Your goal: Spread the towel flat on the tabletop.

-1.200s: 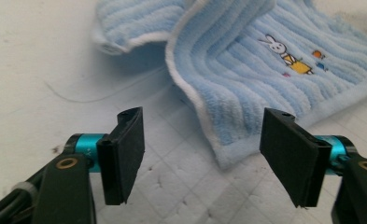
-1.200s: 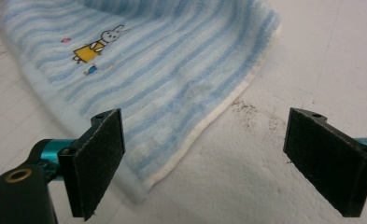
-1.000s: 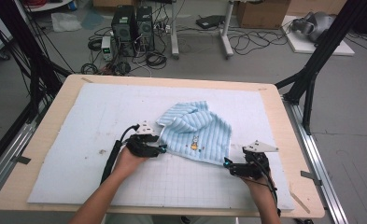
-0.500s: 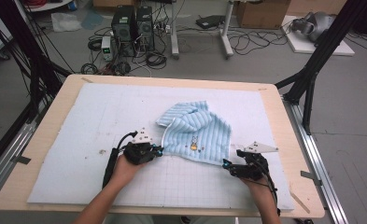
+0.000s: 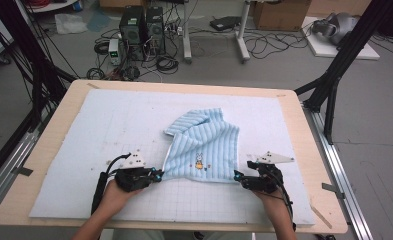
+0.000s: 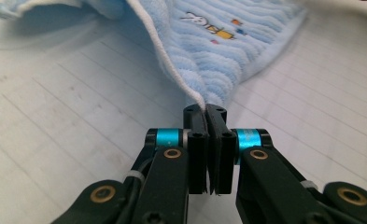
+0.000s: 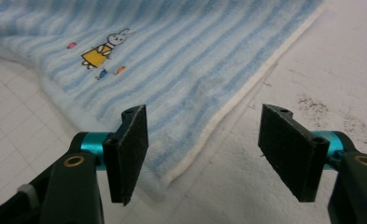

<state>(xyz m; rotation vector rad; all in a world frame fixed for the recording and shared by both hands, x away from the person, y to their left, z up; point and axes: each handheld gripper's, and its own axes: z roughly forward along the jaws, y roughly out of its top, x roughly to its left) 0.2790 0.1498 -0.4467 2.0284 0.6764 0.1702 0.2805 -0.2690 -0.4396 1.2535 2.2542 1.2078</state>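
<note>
1. Towel (image 5: 204, 147), pale blue with white stripes and a small rabbit picture (image 5: 199, 161), lies partly folded on the near middle of the white gridded mat (image 5: 109, 125); its far part is bunched into a point.
2. Left gripper (image 5: 156, 175) is clamped on the towel's near left corner; in the left gripper view the jaws are pressed together with the white-edged corner (image 6: 201, 100) pinched at their tips.
3. Right gripper (image 5: 238, 177) sits at the towel's near right corner; its jaws have just been closing but stand well apart, with the corner (image 7: 172, 172) lying between them, not pressed.
4. Wooden table (image 5: 49, 145) carries the mat; computers (image 5: 141, 27) and cables (image 5: 264, 42) lie on the floor beyond.
</note>
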